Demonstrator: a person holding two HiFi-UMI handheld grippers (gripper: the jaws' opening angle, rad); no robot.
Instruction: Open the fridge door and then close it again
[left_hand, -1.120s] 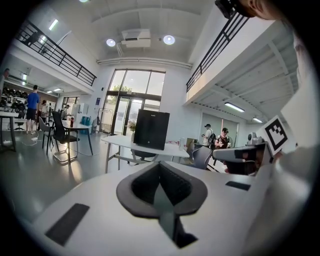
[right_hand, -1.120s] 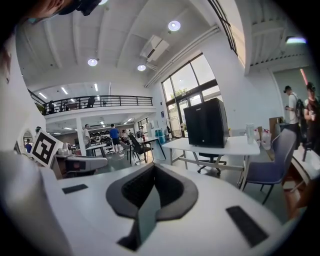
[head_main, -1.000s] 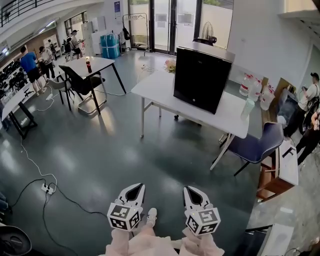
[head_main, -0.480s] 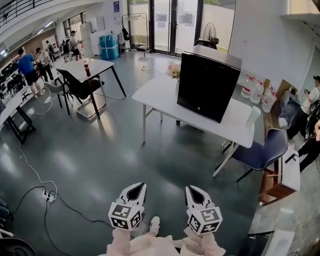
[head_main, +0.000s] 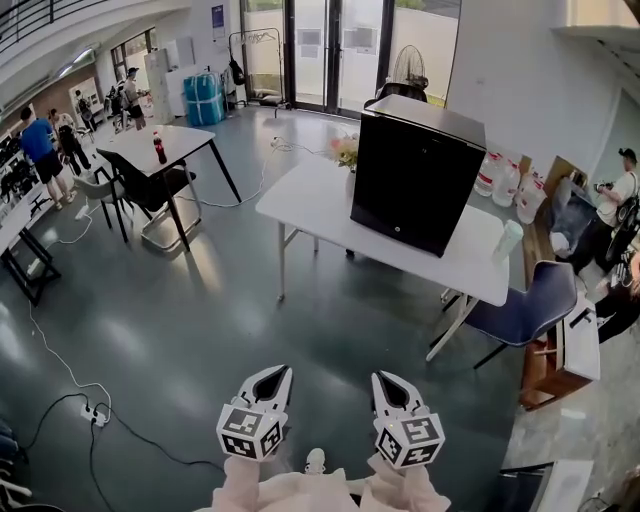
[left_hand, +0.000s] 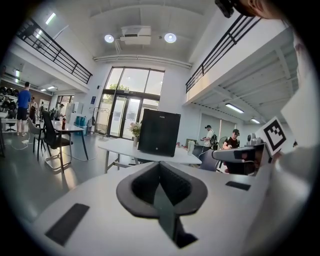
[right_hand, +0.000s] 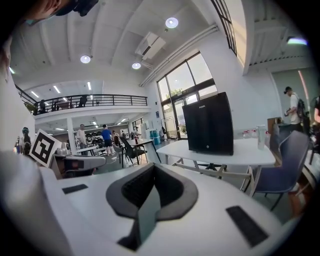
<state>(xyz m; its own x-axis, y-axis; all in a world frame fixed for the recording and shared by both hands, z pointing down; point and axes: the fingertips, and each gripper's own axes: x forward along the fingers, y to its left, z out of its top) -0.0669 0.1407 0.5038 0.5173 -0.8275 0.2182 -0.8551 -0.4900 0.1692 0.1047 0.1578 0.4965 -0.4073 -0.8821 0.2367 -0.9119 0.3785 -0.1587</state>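
Note:
A small black fridge (head_main: 418, 182) stands with its door closed on a white table (head_main: 305, 200) across the grey floor, well ahead of both grippers. It also shows in the left gripper view as the black fridge (left_hand: 159, 132) and in the right gripper view as the black fridge (right_hand: 209, 125). My left gripper (head_main: 268, 378) and right gripper (head_main: 388, 385) are held side by side low in the head view, pointing toward the table. Both are shut with nothing between the pads, as seen on the left gripper (left_hand: 160, 187) and the right gripper (right_hand: 151, 192).
A blue chair (head_main: 520, 300) stands at the table's right end, with a wooden stand (head_main: 560, 350) beyond it. A pale bottle (head_main: 507, 240) and flowers (head_main: 345, 150) sit on the table. Cables and a power strip (head_main: 95, 412) lie on the floor at the left. People stand at both sides.
The fridge and its table have come closer and sit a little larger in the head view. Both grippers keep their place low in the view, still shut.

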